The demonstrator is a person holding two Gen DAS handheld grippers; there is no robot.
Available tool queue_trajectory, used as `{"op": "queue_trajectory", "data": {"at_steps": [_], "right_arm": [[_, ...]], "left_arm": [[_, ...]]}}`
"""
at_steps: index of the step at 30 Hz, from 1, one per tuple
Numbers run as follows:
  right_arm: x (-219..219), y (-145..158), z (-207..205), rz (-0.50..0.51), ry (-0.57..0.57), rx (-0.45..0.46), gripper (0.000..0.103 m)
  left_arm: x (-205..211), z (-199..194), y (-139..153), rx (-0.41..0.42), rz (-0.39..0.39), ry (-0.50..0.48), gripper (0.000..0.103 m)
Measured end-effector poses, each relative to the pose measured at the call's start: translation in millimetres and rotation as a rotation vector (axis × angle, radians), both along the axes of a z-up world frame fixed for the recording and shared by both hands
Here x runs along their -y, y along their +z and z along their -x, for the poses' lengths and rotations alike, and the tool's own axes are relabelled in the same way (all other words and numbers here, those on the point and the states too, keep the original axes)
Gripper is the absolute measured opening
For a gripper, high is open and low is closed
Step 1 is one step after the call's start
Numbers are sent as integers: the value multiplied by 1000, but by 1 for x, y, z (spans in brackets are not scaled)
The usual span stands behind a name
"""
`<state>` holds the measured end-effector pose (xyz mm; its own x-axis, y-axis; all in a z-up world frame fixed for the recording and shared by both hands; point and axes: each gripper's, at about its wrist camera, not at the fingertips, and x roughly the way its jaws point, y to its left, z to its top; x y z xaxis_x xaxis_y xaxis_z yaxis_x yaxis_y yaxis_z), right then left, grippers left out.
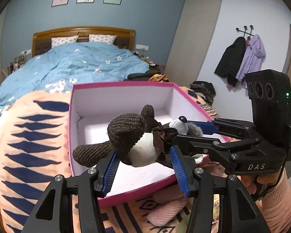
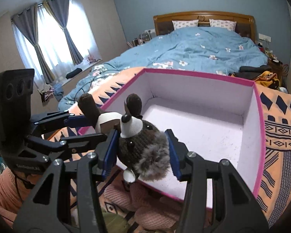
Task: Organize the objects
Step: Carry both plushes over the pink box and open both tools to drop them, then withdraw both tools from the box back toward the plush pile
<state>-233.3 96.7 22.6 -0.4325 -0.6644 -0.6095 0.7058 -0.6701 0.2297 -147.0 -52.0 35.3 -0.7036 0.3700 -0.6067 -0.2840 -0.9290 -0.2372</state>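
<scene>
Both grippers hold one knitted toy (image 1: 133,139) over the near edge of the pink box (image 1: 124,85), which lies open on the patterned blanket (image 1: 29,136). The left gripper (image 1: 143,167) has its jaws closed on the toy's white belly. The right gripper (image 2: 142,153) has its jaws closed on the furry head. Beyond the box lies the blue quilt (image 2: 203,46).

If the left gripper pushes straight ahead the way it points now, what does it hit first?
The left gripper already clamps the plush toy. Beyond it, the line probably meets the pink box, its white floor or far wall; depth is unclear.
</scene>
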Motion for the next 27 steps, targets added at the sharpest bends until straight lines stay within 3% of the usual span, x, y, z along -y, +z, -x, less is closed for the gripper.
{"op": "queue_trajectory", "data": {"at_steps": [6, 11, 20, 24, 27], "right_arm": [[7, -17, 12, -24, -11, 41, 52], [6, -25, 17, -31, -44, 55, 52], [-16, -14, -8, 13, -78, 19, 52], [-29, -1, -29, 57, -68, -10, 59], [-42, 10, -49, 91, -57, -31, 62]], "left_arm": [[6, 13, -15, 56, -11, 19, 53], [9, 11, -16, 53, -5, 41, 53], [3, -19, 2, -50, 28, 35, 68], [-5, -43, 16, -127, 39, 11, 81], [-10, -62, 27, -181, 39, -19, 81]]}}
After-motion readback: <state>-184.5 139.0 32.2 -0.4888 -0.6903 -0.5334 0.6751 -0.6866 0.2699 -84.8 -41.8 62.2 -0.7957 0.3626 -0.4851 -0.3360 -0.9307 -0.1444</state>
